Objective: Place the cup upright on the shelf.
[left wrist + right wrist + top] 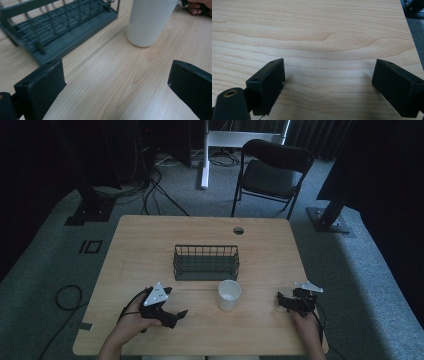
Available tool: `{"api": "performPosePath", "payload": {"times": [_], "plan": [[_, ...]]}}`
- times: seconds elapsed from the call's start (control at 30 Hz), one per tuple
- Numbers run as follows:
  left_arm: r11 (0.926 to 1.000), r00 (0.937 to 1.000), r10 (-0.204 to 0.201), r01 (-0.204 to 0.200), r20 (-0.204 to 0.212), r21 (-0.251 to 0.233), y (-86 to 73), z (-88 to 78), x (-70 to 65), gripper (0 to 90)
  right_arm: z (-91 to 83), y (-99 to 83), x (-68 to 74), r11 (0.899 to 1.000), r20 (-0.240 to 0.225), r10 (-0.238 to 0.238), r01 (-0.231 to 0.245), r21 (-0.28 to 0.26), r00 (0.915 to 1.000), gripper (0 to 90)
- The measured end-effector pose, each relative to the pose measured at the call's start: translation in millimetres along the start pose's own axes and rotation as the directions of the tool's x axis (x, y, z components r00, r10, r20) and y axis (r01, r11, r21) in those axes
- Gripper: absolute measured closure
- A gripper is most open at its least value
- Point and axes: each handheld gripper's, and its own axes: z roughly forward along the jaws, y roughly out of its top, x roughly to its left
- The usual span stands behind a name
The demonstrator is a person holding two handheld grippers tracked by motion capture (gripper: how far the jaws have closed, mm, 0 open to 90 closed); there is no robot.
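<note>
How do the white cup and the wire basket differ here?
The white cup is solid-walled and round; the wire basket is dark, open-barred and rectangular. The cup stands nearer the person, the basket farther back and wider. Both sit upright on the table, apparently empty, ungripped.

We see a pale wooden table (317, 37) with smooth, streaked grain under both claws. Ahead of the left gripper (116, 85) stand a dark wire basket (57, 27) of matt metal and a smooth white cup (147, 22). The right gripper (328, 85) has matt black jaws, slightly rough.
</note>
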Motion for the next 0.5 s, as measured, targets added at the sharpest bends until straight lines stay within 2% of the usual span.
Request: {"api": "performPosePath", "payload": {"times": [0.23, 0.5], "plan": [[0.9995, 0.999, 0.027, -0.026, 0.036, -0.015, 13.3, 17.8, -10.1, 1.1, 0.0, 0.0, 0.0, 1.0, 0.0, 0.0, 0.0, 0.0, 1.0, 10.8], [0.9984, 0.9965, 0.036, -0.033, 0.075, -0.047, 28.2, 37.5, -20.5, 1.1, 0.0, 0.0, 0.0, 1.0, 0.0, 0.0, 0.0, 0.0, 1.0, 10.8]]}}
